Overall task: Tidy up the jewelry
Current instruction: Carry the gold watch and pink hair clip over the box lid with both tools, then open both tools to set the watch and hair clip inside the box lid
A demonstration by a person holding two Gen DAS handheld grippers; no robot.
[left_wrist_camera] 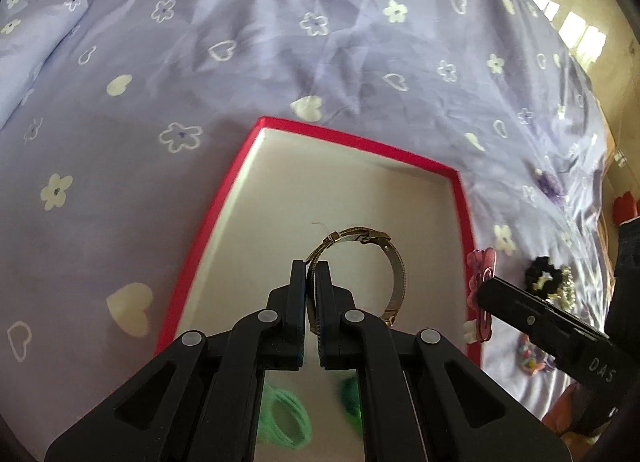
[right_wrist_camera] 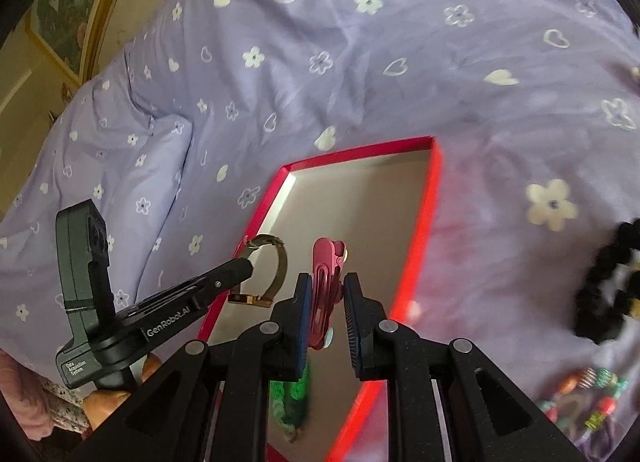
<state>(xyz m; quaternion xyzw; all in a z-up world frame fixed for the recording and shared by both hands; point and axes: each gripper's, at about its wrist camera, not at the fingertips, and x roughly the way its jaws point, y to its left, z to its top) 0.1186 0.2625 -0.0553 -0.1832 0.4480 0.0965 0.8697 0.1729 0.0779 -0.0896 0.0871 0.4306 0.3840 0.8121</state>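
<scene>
I have both grippers over the red-rimmed box [left_wrist_camera: 256, 134], which lies open on the bed's purple flowered sheet [left_wrist_camera: 280, 42]. The left gripper [left_wrist_camera: 311, 274] has its fingers closed on the mesh band of a gold-toned watch [left_wrist_camera: 394, 262], which hangs in the lower middle of the left view above the box's pale floor. The right gripper [right_wrist_camera: 327, 290] has its fingers pinched on a pink hair clip [right_wrist_camera: 325, 262] in the lower middle of the right view, also above the box.

My reading of progress: some way in, not near finished. A bundle of green hair ties [left_wrist_camera: 280, 414] already lies in the box, at the bottom edge of the left view between the finger arms. The watch and the clip are carried but not yet set down. Still out on the sheet are a black scrunchie [right_wrist_camera: 608, 282] at the right edge of the right view and a string of coloured beads [right_wrist_camera: 580, 398] in its lower right corner — those remain to be fetched.

Writing: the left gripper's body, seen in the right view's lower left, reads "GenRobot.AI", with a small label "Data Acquisition System" — the right gripper's body in the left view shows only "DAS"
</scene>
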